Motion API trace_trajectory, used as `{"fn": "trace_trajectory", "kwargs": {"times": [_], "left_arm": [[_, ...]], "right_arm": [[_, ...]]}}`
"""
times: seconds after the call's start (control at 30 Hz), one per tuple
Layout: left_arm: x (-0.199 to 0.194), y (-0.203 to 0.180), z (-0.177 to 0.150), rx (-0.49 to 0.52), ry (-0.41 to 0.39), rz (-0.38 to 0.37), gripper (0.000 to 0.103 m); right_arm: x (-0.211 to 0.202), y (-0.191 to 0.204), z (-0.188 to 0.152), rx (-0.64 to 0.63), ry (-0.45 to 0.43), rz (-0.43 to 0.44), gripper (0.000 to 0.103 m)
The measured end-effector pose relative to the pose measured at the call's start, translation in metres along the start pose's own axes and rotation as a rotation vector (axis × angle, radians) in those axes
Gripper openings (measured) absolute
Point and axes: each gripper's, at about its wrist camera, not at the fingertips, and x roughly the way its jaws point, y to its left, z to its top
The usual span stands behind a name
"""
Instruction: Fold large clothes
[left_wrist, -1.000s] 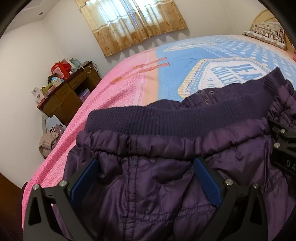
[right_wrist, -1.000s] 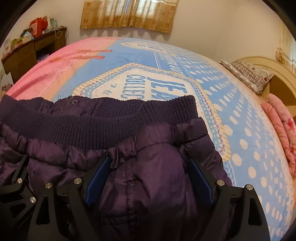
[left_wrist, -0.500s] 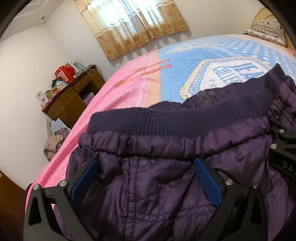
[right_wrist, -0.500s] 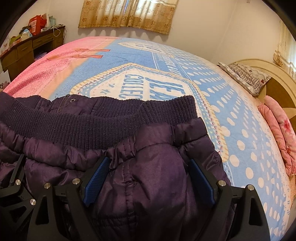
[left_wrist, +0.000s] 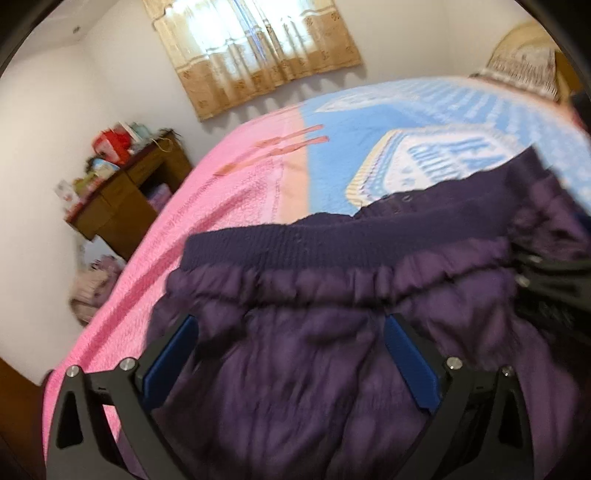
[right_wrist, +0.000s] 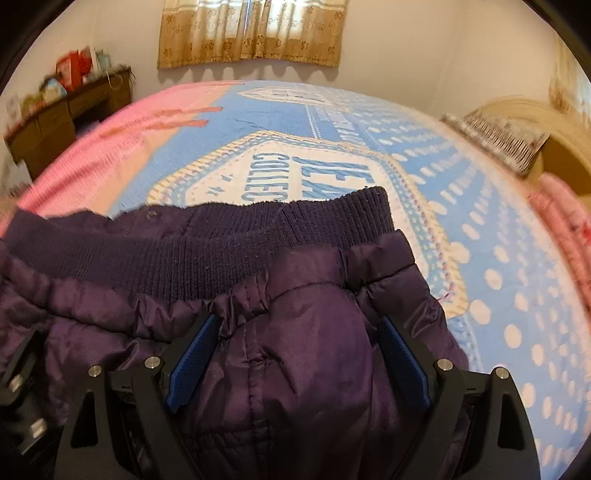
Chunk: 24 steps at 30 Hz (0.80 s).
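Note:
A dark purple padded jacket (left_wrist: 332, 350) with a navy ribbed knit hem (left_wrist: 351, 247) lies on the bed; it also shows in the right wrist view (right_wrist: 295, 350), with its hem (right_wrist: 207, 251) across the middle. My left gripper (left_wrist: 291, 354) has its blue-padded jaws wide apart with jacket fabric bunched between them. My right gripper (right_wrist: 295, 354) stands the same way, jaws wide apart around a bulge of fabric near the jacket's right edge. The right gripper's body (left_wrist: 554, 273) shows at the right of the left wrist view.
The bed carries a pink and blue spread (right_wrist: 369, 147) with a white "COLLEGE" crest. A wooden desk (left_wrist: 125, 199) with clutter stands at the left wall. A pillow (right_wrist: 498, 140) and headboard lie at the right. Curtains (left_wrist: 258, 48) hang on the far wall.
Both views have risen and tilted, now blurred by motion. The jacket stays between both pairs of jaws, and the jaw spacing looks the same.

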Motion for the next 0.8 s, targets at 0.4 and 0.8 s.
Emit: {"fn": "trace_trajectory", "kwargs": {"times": [0.4, 0.8], "left_arm": [[0.007, 0.210, -0.053, -0.289, -0.009, -0.243, 0.103], [0.106, 0.192, -0.006, -0.429, 0.185, -0.627, 0.103]], "right_arm": [[-0.133, 0.063, -0.050, -0.172, -0.263, 0.229, 0.089], [-0.177, 0.243, -0.142, -0.712, -0.367, 0.362, 0.089]]}}
